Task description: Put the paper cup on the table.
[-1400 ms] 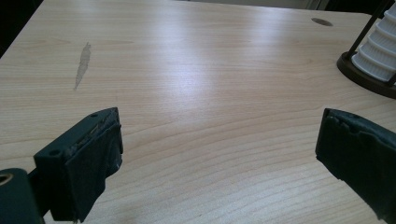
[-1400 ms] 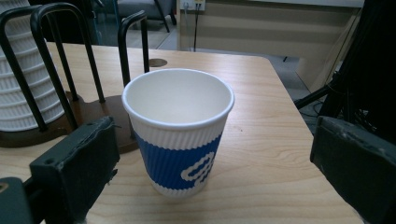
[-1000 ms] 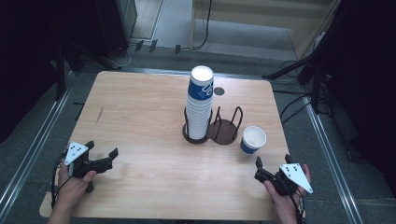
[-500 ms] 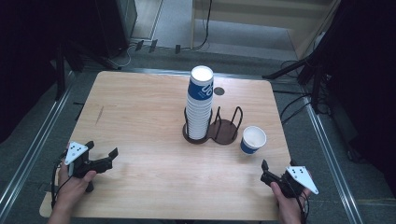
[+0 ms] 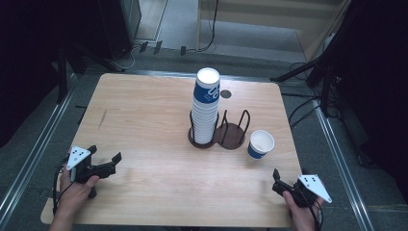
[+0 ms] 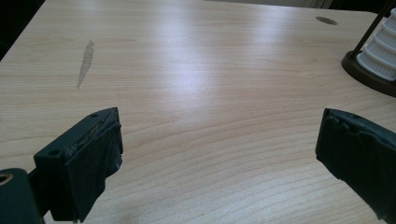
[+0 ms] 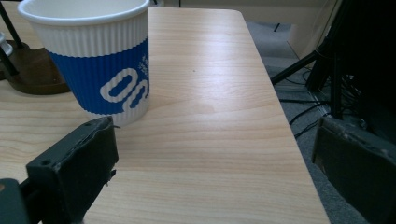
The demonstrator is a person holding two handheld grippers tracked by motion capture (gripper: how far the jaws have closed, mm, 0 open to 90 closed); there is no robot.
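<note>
A tall stack of blue-and-white paper cups (image 5: 207, 108) stands in one ring of a dark two-ring cup holder (image 5: 233, 137) at mid-table. A single blue-and-white cup (image 5: 260, 143) stands upright on the table just right of the holder; in the right gripper view this cup (image 7: 98, 56) is close ahead on the left. My right gripper (image 5: 278, 180) (image 7: 215, 163) is at the near right corner, open, with nothing between its jaws. Near the front left edge, my left gripper (image 5: 104, 154) (image 6: 219, 154) is open over bare wood. The stack (image 6: 380, 51) shows at that view's right edge.
The wooden table (image 5: 144, 120) has a dark streak (image 5: 102, 119) on the left and a round cable hole (image 5: 225, 94) behind the stack. Its right edge (image 7: 280, 107) drops to a floor with cables and stand legs (image 5: 308, 72).
My right gripper has drifted slightly right and back toward the near edge. The left gripper and the cups have not moved.
</note>
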